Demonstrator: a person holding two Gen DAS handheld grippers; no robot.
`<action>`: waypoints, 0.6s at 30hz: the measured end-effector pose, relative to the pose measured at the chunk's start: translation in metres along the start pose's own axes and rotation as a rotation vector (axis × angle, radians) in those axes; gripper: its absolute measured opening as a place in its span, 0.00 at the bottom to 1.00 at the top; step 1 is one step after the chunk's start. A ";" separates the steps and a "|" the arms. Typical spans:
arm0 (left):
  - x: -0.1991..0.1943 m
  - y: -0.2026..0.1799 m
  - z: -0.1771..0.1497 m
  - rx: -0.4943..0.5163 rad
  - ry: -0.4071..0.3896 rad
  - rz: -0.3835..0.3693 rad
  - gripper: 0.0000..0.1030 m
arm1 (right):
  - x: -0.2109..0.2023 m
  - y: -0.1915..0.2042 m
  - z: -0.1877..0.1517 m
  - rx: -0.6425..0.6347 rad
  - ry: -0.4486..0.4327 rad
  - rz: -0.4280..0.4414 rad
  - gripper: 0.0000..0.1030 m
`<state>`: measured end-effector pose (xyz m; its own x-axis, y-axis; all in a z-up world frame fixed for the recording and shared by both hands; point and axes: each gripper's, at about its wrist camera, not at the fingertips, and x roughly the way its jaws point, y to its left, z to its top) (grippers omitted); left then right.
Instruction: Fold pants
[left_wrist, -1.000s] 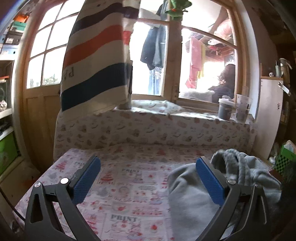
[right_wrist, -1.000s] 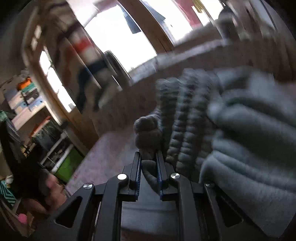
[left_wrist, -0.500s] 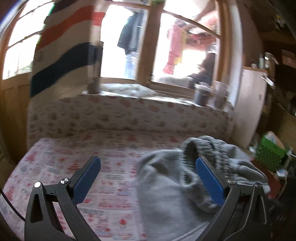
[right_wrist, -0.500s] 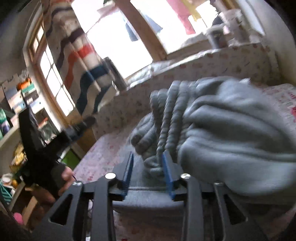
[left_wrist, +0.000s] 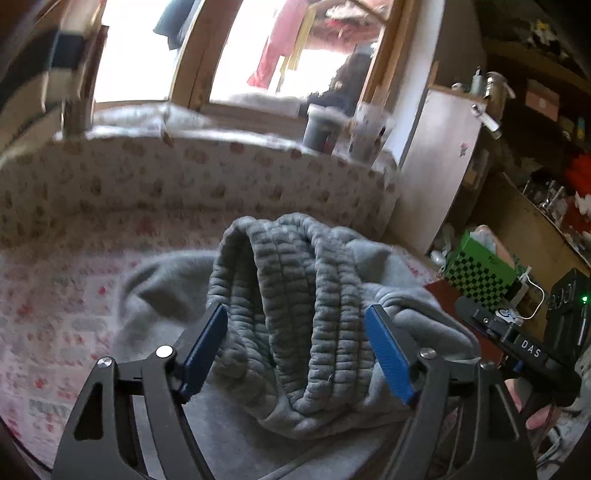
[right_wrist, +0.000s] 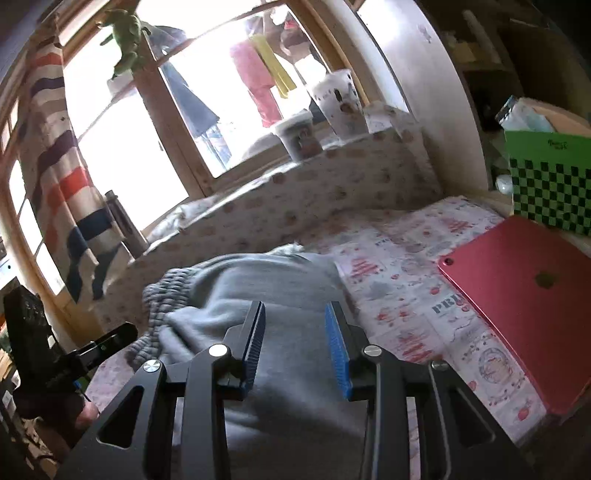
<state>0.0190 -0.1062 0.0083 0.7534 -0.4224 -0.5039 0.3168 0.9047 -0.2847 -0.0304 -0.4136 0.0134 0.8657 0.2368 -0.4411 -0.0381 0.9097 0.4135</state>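
Seen from the left wrist camera, the left gripper (left_wrist: 293, 350) stands wide open with nothing pinched; its blue pads (left_wrist: 388, 356) flank the ribbed elastic waistband (left_wrist: 295, 306) of the grey sweatpants (left_wrist: 177, 291), which rises in bunched loops between the two fingers and touches neither pad clearly; the waistband opening faces up and away from the tool, while the rest of the garment is crumpled so that its long axis cannot be read; loose grey fabric spreads below and left of the fingers over the printed bedsheet (left_wrist: 48, 332). To the right of that tool, lower, a hand (left_wrist: 541, 415) grips the black handle of the other device, only partly visible.

In the right wrist view, the right gripper (right_wrist: 295, 347) is partly open, its jaws a moderate gap apart, hovering just over smooth grey cloth and gripping nothing; the waistband lies ahead and to its left; right of the fingers a red tablet (right_wrist: 524, 306) lies flat on the sheet, and beyond it stands a green checkered box (right_wrist: 550, 192); far ahead, two cups (right_wrist: 299, 133) sit on the window ledge, and a striped towel (right_wrist: 55, 177) hangs at the far left.
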 end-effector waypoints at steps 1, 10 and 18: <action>0.002 -0.001 -0.001 0.006 -0.003 0.021 0.73 | 0.005 -0.001 0.000 0.006 0.010 0.008 0.34; 0.022 -0.018 -0.015 0.162 0.024 0.150 0.59 | 0.033 0.006 -0.014 0.005 0.046 0.051 0.43; -0.036 -0.056 0.002 0.294 -0.172 0.185 0.00 | 0.035 0.013 -0.006 -0.028 0.045 0.028 0.46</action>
<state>-0.0247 -0.1416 0.0440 0.8911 -0.2573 -0.3739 0.2990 0.9525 0.0570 -0.0039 -0.3911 -0.0016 0.8406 0.2769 -0.4655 -0.0766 0.9116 0.4038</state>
